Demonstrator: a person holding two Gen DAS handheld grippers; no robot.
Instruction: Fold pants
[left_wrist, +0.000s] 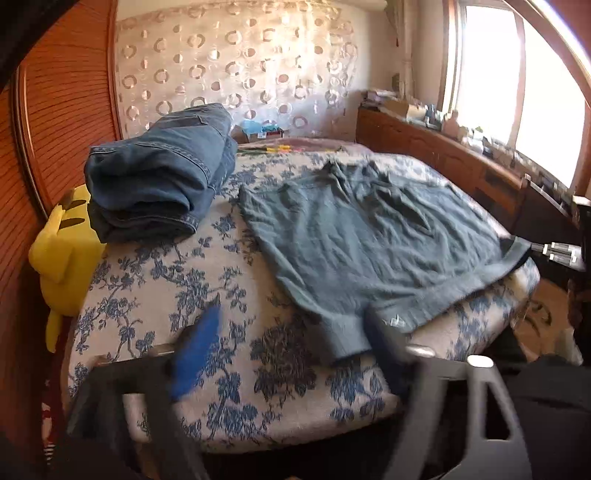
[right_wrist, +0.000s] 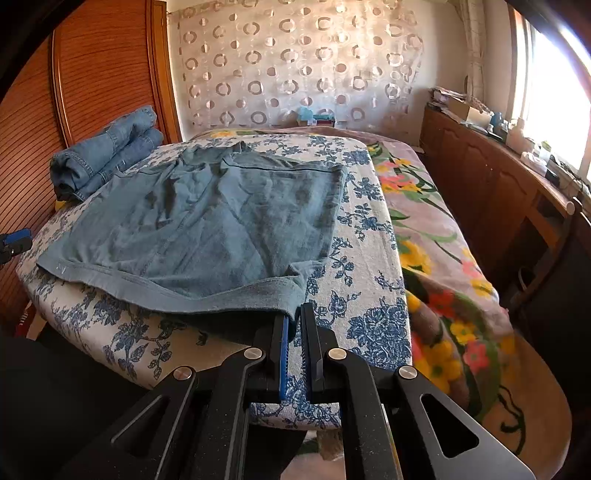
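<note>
Grey-green pants (left_wrist: 373, 236) lie spread flat on the blue-flowered board (left_wrist: 184, 302), waistband toward me; they also show in the right wrist view (right_wrist: 207, 225). My left gripper (left_wrist: 295, 343) is open, motion-blurred, its fingers wide apart near the waistband's left corner, holding nothing. My right gripper (right_wrist: 293, 317) is nearly closed, with the waistband's right corner (right_wrist: 288, 291) between its fingertips. The left gripper's blue pad (right_wrist: 16, 236) shows at the left edge of the right wrist view.
Folded blue jeans (left_wrist: 159, 177) sit at the board's far left corner, also in the right wrist view (right_wrist: 107, 147). A yellow plush (left_wrist: 62, 251) hangs at the left edge. A flowered bed (right_wrist: 436, 236) lies to the right, wooden cabinets (right_wrist: 491, 184) beyond it.
</note>
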